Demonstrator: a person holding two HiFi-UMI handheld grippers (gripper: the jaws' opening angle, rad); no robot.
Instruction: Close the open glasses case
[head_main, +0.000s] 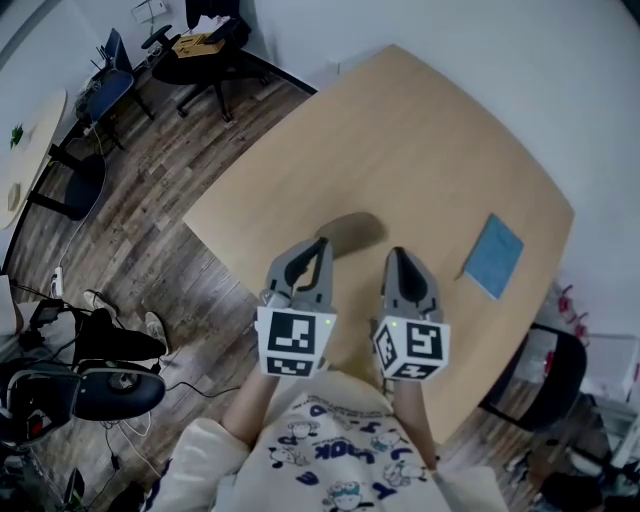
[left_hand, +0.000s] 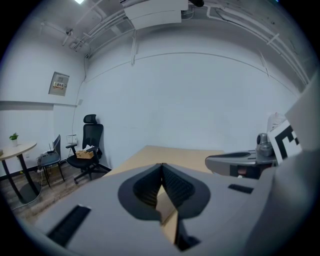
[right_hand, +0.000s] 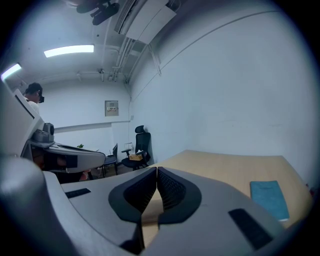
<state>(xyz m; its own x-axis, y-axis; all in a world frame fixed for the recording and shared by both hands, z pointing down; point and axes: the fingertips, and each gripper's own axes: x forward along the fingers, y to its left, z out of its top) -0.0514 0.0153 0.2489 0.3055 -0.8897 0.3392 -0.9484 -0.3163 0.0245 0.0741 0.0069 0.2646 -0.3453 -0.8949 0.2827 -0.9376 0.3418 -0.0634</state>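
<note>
Over the near part of the light wooden table (head_main: 400, 130) I hold both grippers side by side, pointing away from me. The left gripper (head_main: 318, 243) has its jaws pressed together with nothing between them, as the left gripper view (left_hand: 162, 165) also shows. My right gripper (head_main: 397, 253) is likewise shut and empty (right_hand: 156, 169). I cannot make out an open glasses case in any view. A flat blue rectangular thing (head_main: 492, 255) lies on the table to the right of the right gripper, apart from it, and shows in the right gripper view (right_hand: 269, 199).
The table's left edge drops to a wooden floor (head_main: 150, 200). A black office chair (head_main: 205, 50) carrying a box stands beyond the table's far left corner. Black gear and cables (head_main: 90, 380) lie on the floor at my left. Another dark chair (head_main: 545, 375) stands by the table's right edge.
</note>
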